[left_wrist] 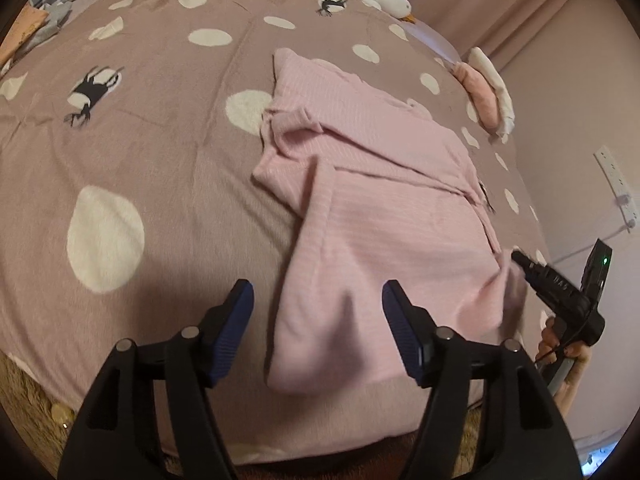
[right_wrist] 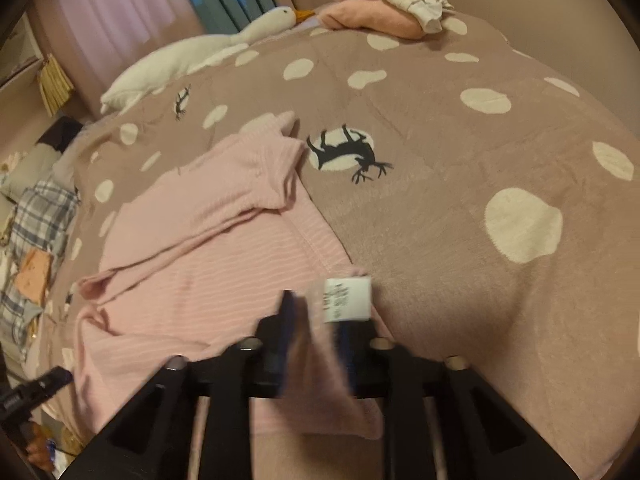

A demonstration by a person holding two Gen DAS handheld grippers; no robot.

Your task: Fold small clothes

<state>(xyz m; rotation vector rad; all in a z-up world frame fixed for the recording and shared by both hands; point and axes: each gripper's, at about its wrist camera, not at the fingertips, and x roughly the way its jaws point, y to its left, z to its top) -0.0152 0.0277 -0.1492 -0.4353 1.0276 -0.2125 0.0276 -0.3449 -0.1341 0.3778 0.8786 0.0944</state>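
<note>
A pink ribbed garment point(left_wrist: 384, 208) lies partly folded on the bed, and it shows in the right wrist view point(right_wrist: 192, 248) too. My left gripper point(left_wrist: 318, 312) is open above the garment's near left edge, holding nothing. My right gripper point(right_wrist: 316, 320) is shut on the garment's corner, next to its white care label point(right_wrist: 347, 299). The right gripper shows in the left wrist view point(left_wrist: 516, 258) at the garment's right edge, pinching the fabric.
The bed cover point(left_wrist: 140, 140) is mauve with white spots and deer prints. Folded pink and white clothes point(right_wrist: 384, 8) lie at the far edge. A white goose toy point(right_wrist: 224, 44) lies by the curtain. Plaid clothes point(right_wrist: 40, 216) lie at left.
</note>
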